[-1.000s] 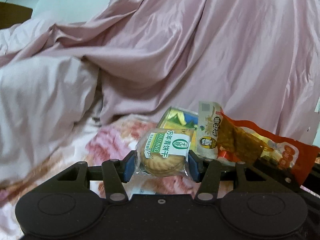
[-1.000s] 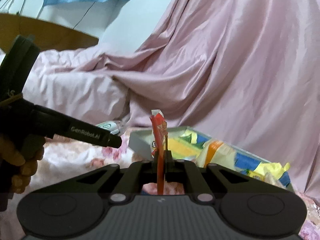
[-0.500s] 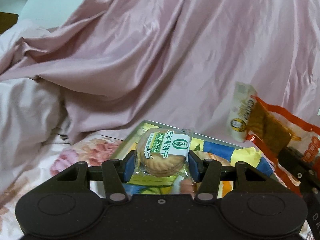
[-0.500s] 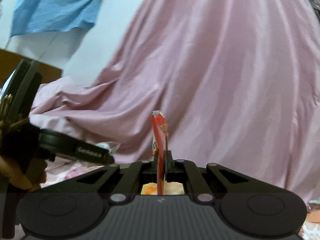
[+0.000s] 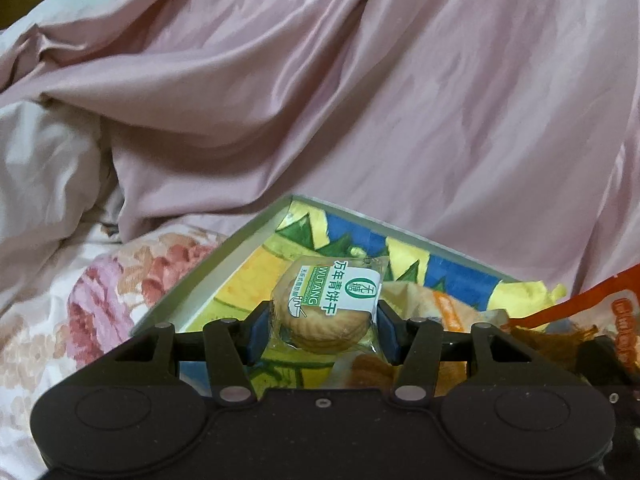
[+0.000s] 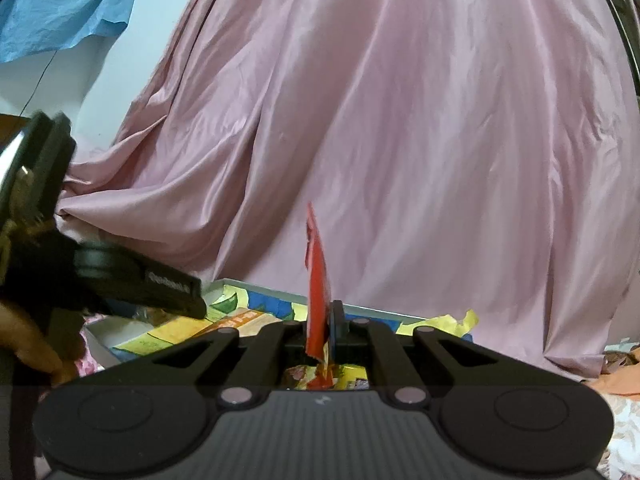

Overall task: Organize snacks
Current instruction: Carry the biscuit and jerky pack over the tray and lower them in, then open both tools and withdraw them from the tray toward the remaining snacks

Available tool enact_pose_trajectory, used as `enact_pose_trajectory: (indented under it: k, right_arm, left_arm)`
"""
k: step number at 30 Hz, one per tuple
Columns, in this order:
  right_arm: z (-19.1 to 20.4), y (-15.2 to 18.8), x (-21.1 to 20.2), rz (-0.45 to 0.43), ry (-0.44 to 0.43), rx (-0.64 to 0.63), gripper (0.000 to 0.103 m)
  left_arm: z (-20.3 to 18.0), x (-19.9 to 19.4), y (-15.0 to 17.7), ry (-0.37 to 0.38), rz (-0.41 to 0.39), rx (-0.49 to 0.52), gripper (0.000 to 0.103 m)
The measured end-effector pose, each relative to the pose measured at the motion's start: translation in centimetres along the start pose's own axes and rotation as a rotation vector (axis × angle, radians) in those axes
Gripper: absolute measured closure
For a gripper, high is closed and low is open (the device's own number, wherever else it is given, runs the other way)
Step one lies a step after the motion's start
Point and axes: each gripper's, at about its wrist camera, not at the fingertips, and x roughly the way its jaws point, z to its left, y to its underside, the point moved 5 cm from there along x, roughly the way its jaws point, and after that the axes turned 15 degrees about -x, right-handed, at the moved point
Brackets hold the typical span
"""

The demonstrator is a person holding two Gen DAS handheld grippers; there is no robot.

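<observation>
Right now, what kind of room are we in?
Most likely a bedroom. A flowery bedsheet lies underneath, a rumpled pink blanket is heaped behind, and a snack tray sits on the bed.

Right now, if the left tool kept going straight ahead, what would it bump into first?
Probably the far rim of the colourful tray, then the pink sheet behind it; depth is hard to judge. The left tool holds a biscuit packet.

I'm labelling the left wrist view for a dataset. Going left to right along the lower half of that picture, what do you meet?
Floral bedsheet → pale rim of the tray → biscuit packet clamped in the left gripper → orange-red snack pouch at the right edge.
</observation>
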Motion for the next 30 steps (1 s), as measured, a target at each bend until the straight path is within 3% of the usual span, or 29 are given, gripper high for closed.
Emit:
enact_pose_trajectory:
  k: [10, 12, 14, 19, 23, 30]
  right_arm:
    - [-1.6, 0.5, 0.5, 0.056, 0.015, 0.116, 0.092]
    - [-2.0, 0.8, 0.6, 0.071, 0.013, 0.153, 0.069]
    - [-2.4, 1.1, 0.8, 0.082, 0.01, 0.181, 0.054]
    - [-2.9, 1.4, 0.9, 0.091, 0.003, 0.212, 0.037]
    - [-2.9, 0.9, 0.9, 0.07, 0.006, 0.214, 0.016]
    - [-3.0, 0.4, 0.1, 0.035, 0.031, 0.21, 0.001]
  left_arm:
    - [0.0, 0.6, 0.6, -0.024, 0.048, -0.024, 0.042]
    - [-0.1, 0.6, 0.6, -0.025, 0.049, -0.029, 0.032]
    - [0.0, 0.4, 0.5, -0.028, 0.047, -0.04, 0.029]
    - [0.0, -0.3, 0.2, -0.027, 0.026, -0.041, 0.015]
    - [0.0, -1.1, -0.2, -0.023, -0.002, -0.046, 0.003]
    - [-0.2, -3.1, -0.8, -0.001, -0.056, -0.014, 0.001]
